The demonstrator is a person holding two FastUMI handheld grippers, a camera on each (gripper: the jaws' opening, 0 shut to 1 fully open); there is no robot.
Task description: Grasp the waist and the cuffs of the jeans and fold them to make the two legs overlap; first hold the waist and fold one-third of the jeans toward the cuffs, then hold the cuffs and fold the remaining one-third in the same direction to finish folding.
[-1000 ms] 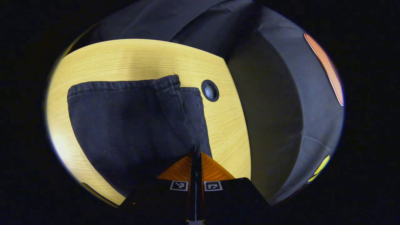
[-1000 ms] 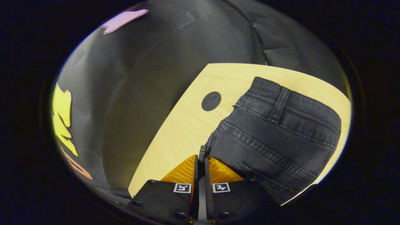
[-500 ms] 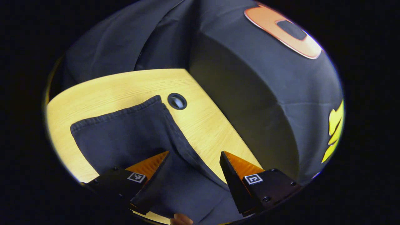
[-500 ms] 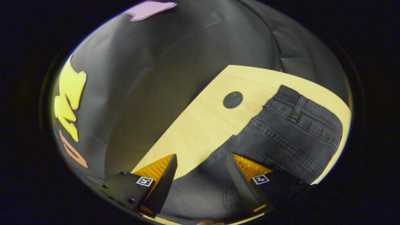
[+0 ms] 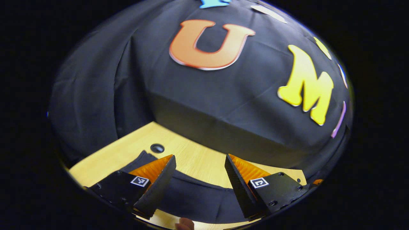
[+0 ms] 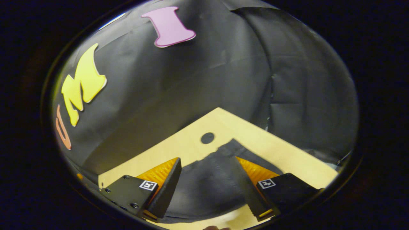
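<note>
Now left claw (image 5: 200,174) and right claw (image 6: 207,175) spread wide above jeans (image 6: 204,185), gripping nothing.

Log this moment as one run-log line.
left gripper: open, above jeans | right gripper: open, above jeans | jeans: flat on table, released

Light wood-grain table (image 5: 195,159) (image 6: 271,147), lit bright, corner and far edges visible in both views. One round dark grommet hole (image 5: 157,148) (image 6: 207,138) set in the tabletop near the far edge. Behind the table, black booth cloth (image 5: 96,95) (image 6: 223,80) hangs with vertical folds and creases, draping down past the table edge.
</note>
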